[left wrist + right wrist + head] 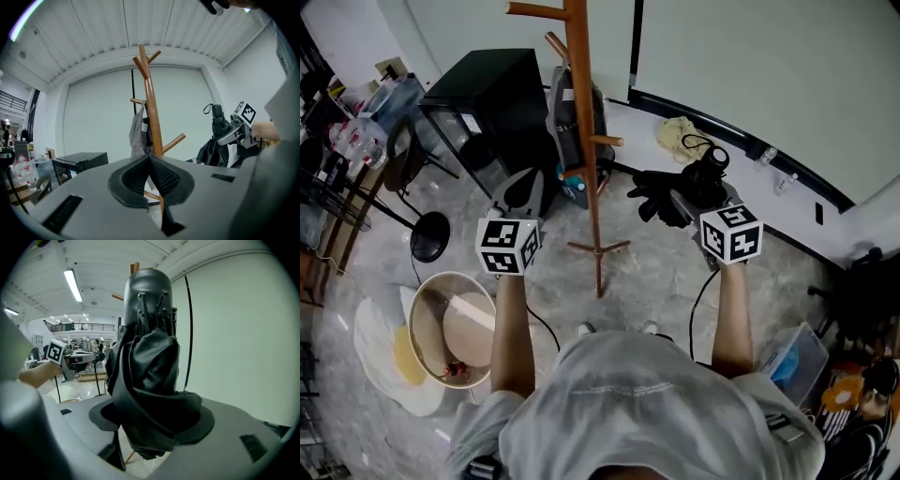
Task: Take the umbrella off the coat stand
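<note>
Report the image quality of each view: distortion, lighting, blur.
Head view: wide-angle bend curves the wall; coat stand sharp, light even. Left gripper view: fisheye with black corners; the closed jaws up close look soft. Right gripper view: same fisheye; the dark umbrella fills the centre, a ceiling strip light glares.

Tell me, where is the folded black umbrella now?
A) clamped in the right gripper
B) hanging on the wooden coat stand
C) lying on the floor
A: the right gripper is closed on the folded black umbrella, clear of the tall wooden coat stand.
</note>
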`<control>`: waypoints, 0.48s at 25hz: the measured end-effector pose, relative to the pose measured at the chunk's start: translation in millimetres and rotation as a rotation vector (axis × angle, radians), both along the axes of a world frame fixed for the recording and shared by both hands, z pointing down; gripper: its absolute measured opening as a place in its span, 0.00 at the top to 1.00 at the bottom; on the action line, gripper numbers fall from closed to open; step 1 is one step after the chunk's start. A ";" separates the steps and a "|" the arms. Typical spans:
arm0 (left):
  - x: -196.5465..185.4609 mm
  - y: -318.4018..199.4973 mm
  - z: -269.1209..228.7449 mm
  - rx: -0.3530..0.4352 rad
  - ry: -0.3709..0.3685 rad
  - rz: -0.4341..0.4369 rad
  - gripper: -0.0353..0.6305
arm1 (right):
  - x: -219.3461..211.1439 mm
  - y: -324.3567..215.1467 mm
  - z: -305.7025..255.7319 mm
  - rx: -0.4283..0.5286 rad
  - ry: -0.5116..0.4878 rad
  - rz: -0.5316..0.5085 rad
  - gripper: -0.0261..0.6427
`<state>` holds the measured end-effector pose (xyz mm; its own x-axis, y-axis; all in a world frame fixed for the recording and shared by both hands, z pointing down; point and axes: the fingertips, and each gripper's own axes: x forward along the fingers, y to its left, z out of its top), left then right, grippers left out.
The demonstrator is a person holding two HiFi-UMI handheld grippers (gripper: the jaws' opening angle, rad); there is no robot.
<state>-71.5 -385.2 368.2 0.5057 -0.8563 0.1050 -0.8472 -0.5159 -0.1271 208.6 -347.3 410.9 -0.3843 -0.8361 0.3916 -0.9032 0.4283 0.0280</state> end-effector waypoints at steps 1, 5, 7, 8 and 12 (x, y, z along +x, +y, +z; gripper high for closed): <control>2.0 0.4 -2.0 0.003 -0.005 0.002 0.92 | 4.9 4.2 -1.3 0.002 0.005 0.013 0.50; 12.0 3.8 -13.3 0.020 0.006 0.025 0.92 | 19.1 18.6 -6.9 0.023 0.026 0.060 0.51; 17.0 6.0 -15.5 0.027 0.002 0.035 0.92 | 22.0 23.5 -9.0 0.037 0.031 0.064 0.51; 19.3 7.1 -15.6 0.028 -0.003 0.040 0.92 | 22.6 25.0 -9.3 0.041 0.032 0.063 0.51; 25.7 10.4 -13.6 0.029 -0.023 0.054 0.92 | 23.3 26.6 -4.9 0.037 0.051 0.059 0.51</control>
